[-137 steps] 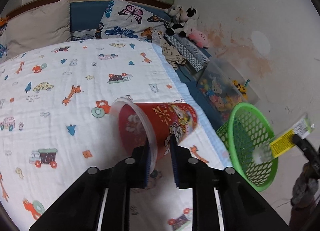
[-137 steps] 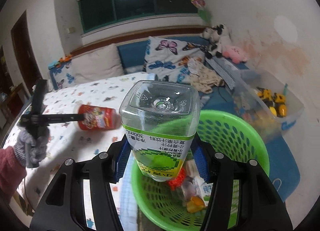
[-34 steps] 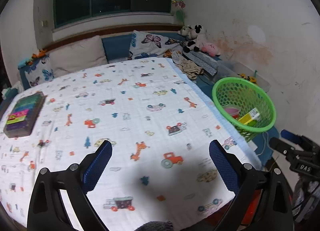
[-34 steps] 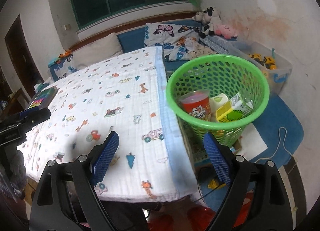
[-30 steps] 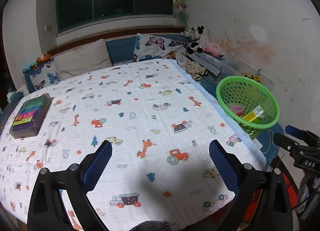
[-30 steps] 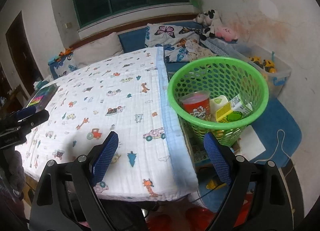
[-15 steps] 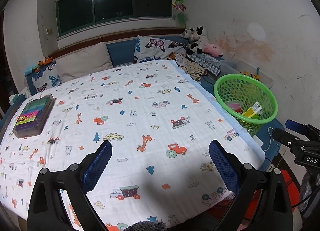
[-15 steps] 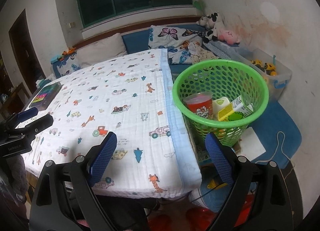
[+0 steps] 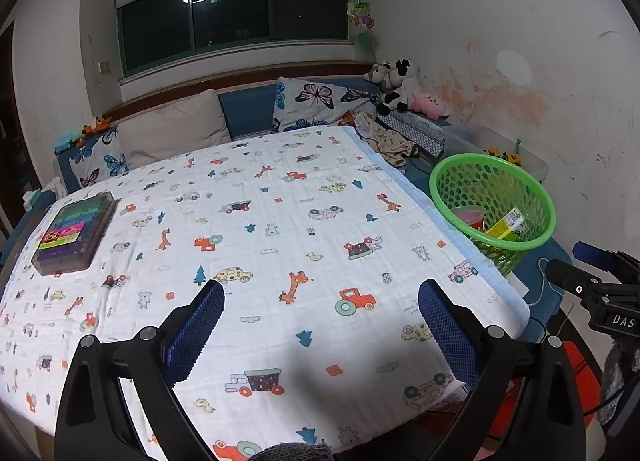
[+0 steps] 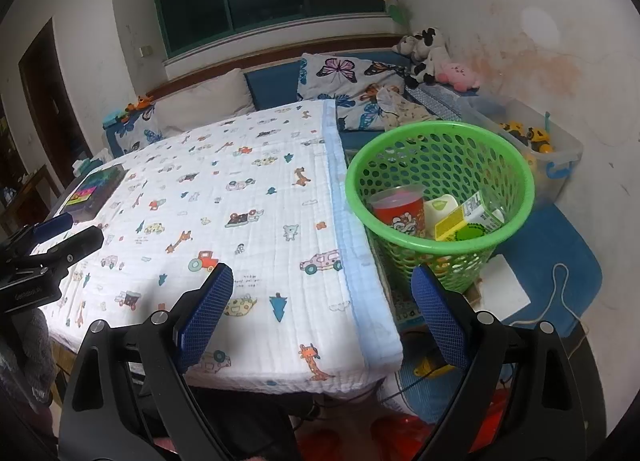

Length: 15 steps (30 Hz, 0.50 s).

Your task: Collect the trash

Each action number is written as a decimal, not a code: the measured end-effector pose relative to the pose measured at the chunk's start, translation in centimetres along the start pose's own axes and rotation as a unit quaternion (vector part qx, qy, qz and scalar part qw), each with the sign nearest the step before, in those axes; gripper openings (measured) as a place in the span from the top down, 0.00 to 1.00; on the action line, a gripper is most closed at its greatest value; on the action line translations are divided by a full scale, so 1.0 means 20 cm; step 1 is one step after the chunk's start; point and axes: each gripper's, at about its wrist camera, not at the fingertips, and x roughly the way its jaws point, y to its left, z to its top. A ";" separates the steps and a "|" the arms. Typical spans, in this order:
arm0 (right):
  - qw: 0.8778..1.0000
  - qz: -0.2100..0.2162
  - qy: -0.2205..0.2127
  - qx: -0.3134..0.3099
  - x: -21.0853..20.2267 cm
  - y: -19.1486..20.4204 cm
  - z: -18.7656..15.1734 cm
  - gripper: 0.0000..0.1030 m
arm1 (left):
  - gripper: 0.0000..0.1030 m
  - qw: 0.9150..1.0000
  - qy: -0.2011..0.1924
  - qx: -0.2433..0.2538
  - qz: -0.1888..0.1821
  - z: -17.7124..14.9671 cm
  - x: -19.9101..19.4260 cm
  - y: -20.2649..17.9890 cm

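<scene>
From the left wrist view, the left tongs [image 9: 320,313] hang spread wide and empty above the near edge of a bed [image 9: 280,221] covered by a white quilt printed with cars, giraffes and trees. A dark case of coloured blocks [image 9: 74,233] lies flat near the quilt's left edge. Beige and butterfly-print pillows [image 9: 172,129] line the headboard under a dark window [image 9: 236,17]. Plush toys [image 9: 400,89] sit in the far right corner against a stained white wall. A green mesh basket [image 9: 492,201] stands just beside the bed's right edge, holding a red cup [image 9: 470,217] and a yellow-green carton [image 9: 506,225]. The right tongs appear at the far right, black-bodied.

From the right wrist view, the right tongs [image 10: 322,313] are likewise wide apart, holding nothing, over the bed's near corner. The basket [image 10: 440,141] sits on the floor, touching the blue quilt border; inside are the upright red cup [image 10: 400,213], a white lid [image 10: 440,207] and the tilted carton [image 10: 468,221]. A clear bin of toys [image 10: 532,145] stands behind it, and a blue mat [image 10: 560,261] lies beneath.
</scene>
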 end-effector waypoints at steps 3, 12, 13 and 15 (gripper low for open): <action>1.000 0.002 -0.002 -0.003 -0.01 0.01 0.00 0.12 | 0.08 1.000 -0.003 0.000 0.004 0.00 -0.01 0.00; 1.000 0.006 -0.006 -0.009 -0.02 0.03 0.01 0.12 | 0.08 1.000 -0.006 -0.001 0.009 0.00 -0.02 -0.01; 1.000 0.008 -0.005 -0.010 -0.02 0.03 0.01 0.11 | 0.08 1.000 -0.007 -0.002 0.010 0.00 -0.02 -0.01; 1.000 0.009 -0.005 -0.012 -0.02 0.04 0.01 0.11 | 0.08 1.000 -0.006 -0.003 0.010 0.00 -0.02 -0.01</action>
